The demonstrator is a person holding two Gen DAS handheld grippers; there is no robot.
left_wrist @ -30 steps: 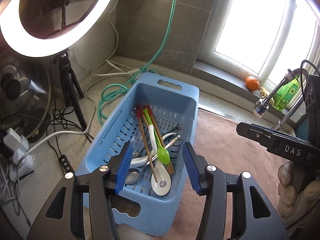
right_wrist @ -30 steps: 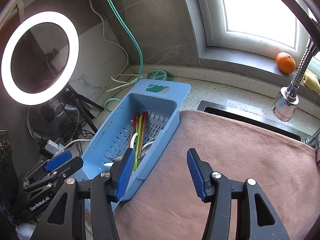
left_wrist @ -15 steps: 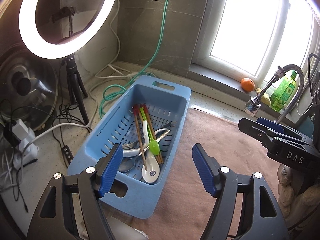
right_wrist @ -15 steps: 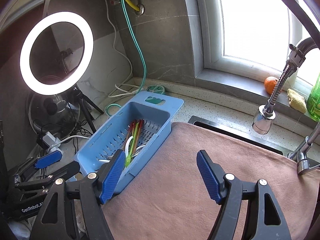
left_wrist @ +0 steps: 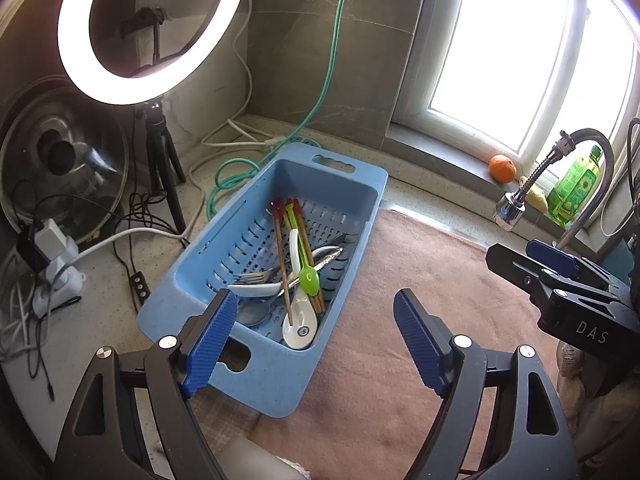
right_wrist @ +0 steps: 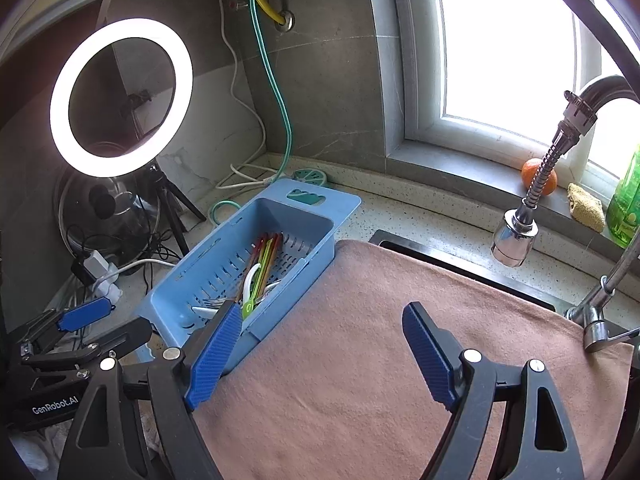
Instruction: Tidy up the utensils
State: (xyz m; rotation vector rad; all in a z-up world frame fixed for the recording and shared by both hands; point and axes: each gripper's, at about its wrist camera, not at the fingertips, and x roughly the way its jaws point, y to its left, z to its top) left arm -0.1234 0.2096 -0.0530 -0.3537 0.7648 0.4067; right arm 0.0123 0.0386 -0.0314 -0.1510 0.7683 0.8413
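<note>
The left tongs (left_wrist: 312,340) are spreading their jaws, already wide, with nothing pressed between the blue pads. They hang over the near end of a blue slotted basket (left_wrist: 352,178), which sits on the speckled counter (left_wrist: 100,300) with its right edge against a pinkish-brown towel (left_wrist: 420,264).

The utensils lie jumbled in the near half of the basket: a white ceramic spoon (left_wrist: 298,328), a small green spoon (left_wrist: 309,278), a metal fork (left_wrist: 256,277), and several red-tipped chopsticks (left_wrist: 280,248) running lengthwise toward the far end.

The right tongs (right_wrist: 320,356) are also opening wide and are empty. They hover above the towel (right_wrist: 360,300), their left pad near the basket's (right_wrist: 340,200) right wall. The towel covers most of a sink (right_wrist: 440,256), only the far rim showing.

To the far left stands a lit ring light (left_wrist: 152,32) on a small tripod. On the right a flexible tap (right_wrist: 516,236) hangs down. An orange (right_wrist: 532,170), a sponge (right_wrist: 586,208) and a green bottle (left_wrist: 576,188) sit on the window sill.
</note>
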